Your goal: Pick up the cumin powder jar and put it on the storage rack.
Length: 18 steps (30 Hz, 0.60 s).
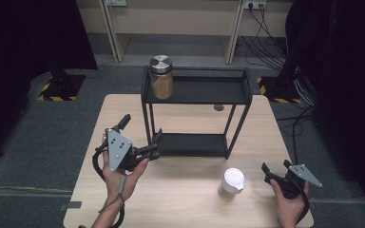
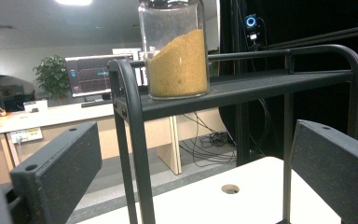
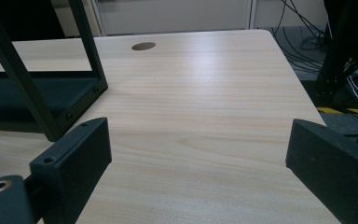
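A glass jar (image 1: 161,78) with a metal lid, part full of golden-brown grains, stands on the left end of the top shelf of a black two-tier rack (image 1: 197,90). My left gripper (image 1: 140,137) is open beside the rack's front-left leg, with nothing between its fingers. In the left gripper view the gripper (image 2: 196,186) looks up at the jar (image 2: 177,51) past the rack's leg (image 2: 130,140). A white lidded cup (image 1: 232,180) stands on the table near the front. To the right of the cup my right gripper (image 1: 276,167) is open over bare wood, also seen as the gripper (image 3: 200,172) in its own view.
The wooden table (image 1: 180,199) has a round cable hole (image 1: 218,108) behind the rack. The rack's lower shelf (image 3: 23,100) lies to the left in the right gripper view. Cables (image 1: 271,42) and dark stands surround the table on the floor.
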### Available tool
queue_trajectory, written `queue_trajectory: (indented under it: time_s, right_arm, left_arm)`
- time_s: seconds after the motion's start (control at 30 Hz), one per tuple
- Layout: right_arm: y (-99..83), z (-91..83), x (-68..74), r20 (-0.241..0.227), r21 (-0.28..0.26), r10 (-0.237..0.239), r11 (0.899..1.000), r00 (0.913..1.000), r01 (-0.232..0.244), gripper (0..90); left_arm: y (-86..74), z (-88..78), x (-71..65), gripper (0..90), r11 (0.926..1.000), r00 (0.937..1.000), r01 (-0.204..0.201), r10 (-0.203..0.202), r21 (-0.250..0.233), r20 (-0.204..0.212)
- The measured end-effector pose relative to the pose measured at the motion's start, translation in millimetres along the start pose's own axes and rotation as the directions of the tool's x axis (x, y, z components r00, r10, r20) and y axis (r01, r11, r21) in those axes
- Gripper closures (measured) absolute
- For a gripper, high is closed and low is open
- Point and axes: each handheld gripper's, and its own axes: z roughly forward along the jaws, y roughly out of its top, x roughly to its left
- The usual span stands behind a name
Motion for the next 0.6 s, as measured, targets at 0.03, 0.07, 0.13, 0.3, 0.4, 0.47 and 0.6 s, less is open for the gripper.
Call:
queue_trajectory:
  time_s: [0.03,0.07,0.13,0.3,0.4,0.47,0.6]
  right_arm:
    - [-0.1,0.0,0.0,0.0,0.0,0.001,1.0,1.0,-0.001,6.8]
    - [0.0,0.0,0.1,0.0,0.0,0.0,1.0,1.0,0.0,6.8]
    - [0.2,0.1,0.3,0.001,0.001,-0.002,1.0,1.0,0.002,6.8]
    - [0.0,0.0,0.2,0.0,0.0,-0.001,1.0,1.0,0.001,6.8]
    - [-0.1,0.0,0.2,0.0,0.0,-0.002,1.0,1.0,0.002,6.8]
    - [0.2,0.1,0.1,0.0,0.001,-0.001,1.0,1.0,0.001,6.9]
    - [0.3,0.2,0.6,0.001,0.002,-0.003,1.0,1.0,0.003,6.9]
  left_arm:
    - [-0.6,-0.4,0.0,1.4,1.0,1.0,0.001,-0.001,0.001,-0.001]
    - [-1.4,-0.9,-0.1,1.4,1.0,1.0,0.002,-0.002,0.001,0.0]
    - [-3.5,-1.8,-0.7,1.4,1.0,1.0,0.001,-0.001,0.006,0.001]
    - [-10.0,-1.9,-1.9,1.4,0.9997,1.0,-0.004,0.004,0.026,-0.004]
    - [-13.8,-2.1,-0.8,1.4,0.9992,1.0,0.001,-0.001,0.039,-0.008]
    - [-16.6,-2.9,-0.1,1.4,0.9989,1.0,0.001,-0.001,0.048,-0.008]
    - [-24.1,-4.5,-0.1,1.4,0.998,1.0,0.003,-0.002,0.064,-0.003]
